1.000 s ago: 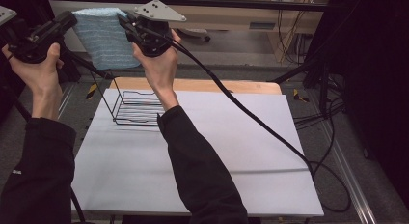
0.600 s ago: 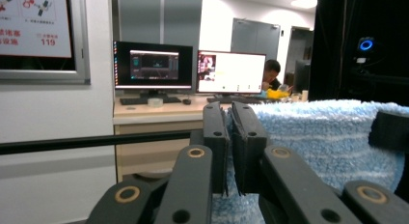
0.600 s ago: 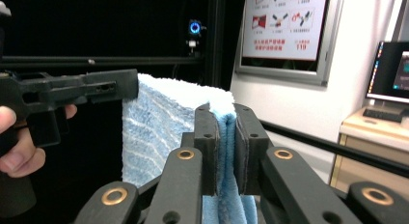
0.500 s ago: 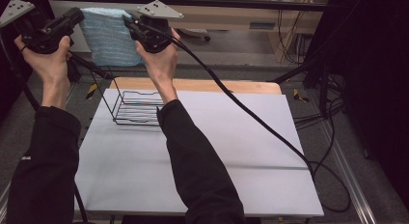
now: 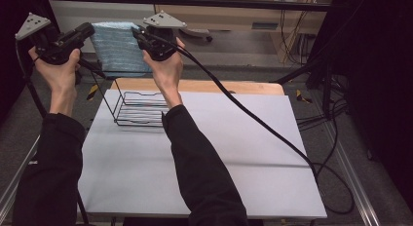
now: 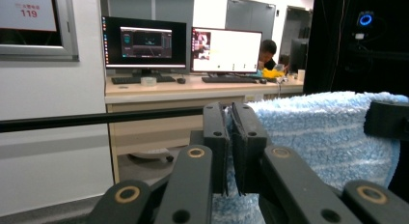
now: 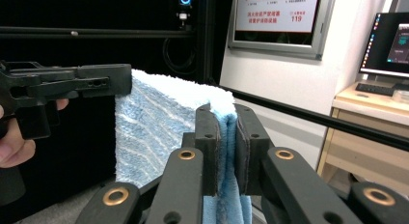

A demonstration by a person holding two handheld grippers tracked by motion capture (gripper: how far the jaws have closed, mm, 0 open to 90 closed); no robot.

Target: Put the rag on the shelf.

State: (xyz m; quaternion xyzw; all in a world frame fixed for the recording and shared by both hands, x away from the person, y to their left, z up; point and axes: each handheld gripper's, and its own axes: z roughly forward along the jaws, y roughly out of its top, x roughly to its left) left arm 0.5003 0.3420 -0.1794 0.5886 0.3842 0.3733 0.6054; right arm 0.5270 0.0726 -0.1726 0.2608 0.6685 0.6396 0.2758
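A light blue striped towel hangs stretched in the air between my two grippers, above the far left of the table. My left gripper is shut on its left top corner; in the left gripper view the jaws pinch the towel edge at the left gripper. My right gripper is shut on the right top corner; the right gripper view shows the towel folded between the jaws of the right gripper, with the other gripper at its far end. A black wire rack stands on the table below the towel.
White paper covers the table, with a wooden board edge along the back. A black cable trails from the right gripper across the table to the right. A black rail runs across behind the towel.
Both hands have come down and toward me with the towel held taut between them; the towel now hangs lower and closer to the wire rack.
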